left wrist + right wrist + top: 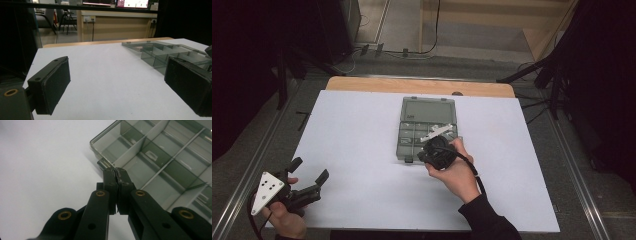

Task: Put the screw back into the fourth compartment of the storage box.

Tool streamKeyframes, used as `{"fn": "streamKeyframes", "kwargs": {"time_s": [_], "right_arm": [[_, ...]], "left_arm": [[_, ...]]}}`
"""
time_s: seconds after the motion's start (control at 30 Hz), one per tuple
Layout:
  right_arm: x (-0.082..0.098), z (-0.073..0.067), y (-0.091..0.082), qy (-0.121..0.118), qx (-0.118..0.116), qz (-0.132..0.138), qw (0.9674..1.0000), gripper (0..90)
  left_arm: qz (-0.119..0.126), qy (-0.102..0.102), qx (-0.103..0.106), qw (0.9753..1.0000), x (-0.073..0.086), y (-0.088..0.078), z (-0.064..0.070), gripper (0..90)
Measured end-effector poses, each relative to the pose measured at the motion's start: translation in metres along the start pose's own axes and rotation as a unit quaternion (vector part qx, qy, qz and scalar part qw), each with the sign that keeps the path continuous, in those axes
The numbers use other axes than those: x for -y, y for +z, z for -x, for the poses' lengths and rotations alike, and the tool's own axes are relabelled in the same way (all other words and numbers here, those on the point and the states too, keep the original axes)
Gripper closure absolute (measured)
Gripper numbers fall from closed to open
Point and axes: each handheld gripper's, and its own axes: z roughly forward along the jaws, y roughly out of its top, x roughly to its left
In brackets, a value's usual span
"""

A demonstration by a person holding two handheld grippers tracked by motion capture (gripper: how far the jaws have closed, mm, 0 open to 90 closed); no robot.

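A clear grey compartment box [414,141] lies open in the middle of the white table top, its lid [428,110] flat behind it. A hand holds my right gripper [424,156] over the box's near edge. In the right gripper view its jaws [115,171] are pressed together with nothing between them, just above the box's [160,152] corner and its small latch [102,164]. My left gripper [309,170] rests low at the near left corner of the table. Its wide-apart pads [53,85] point across the bare surface toward the box [160,53].
The white sheet [362,150] covers a wooden table whose bare strip [412,85] shows at the far edge. Black stand legs [532,70] and cables [412,50] lie on the floor beyond. A metal rail [257,160] runs along the left side.
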Motion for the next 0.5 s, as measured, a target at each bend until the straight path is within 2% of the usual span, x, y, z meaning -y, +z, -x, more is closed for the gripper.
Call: {"fn": "streamKeyframes", "kwargs": {"time_s": [0.5], "right_arm": [[-0.007, 0.026, -0.016, 0.017, 0.022, 0.015, 0.9995, 89.9]], "left_arm": [[0.0, 0.0, -0.001, 1.0, 0.0, 0.0, 0.0, 6.5]]}}
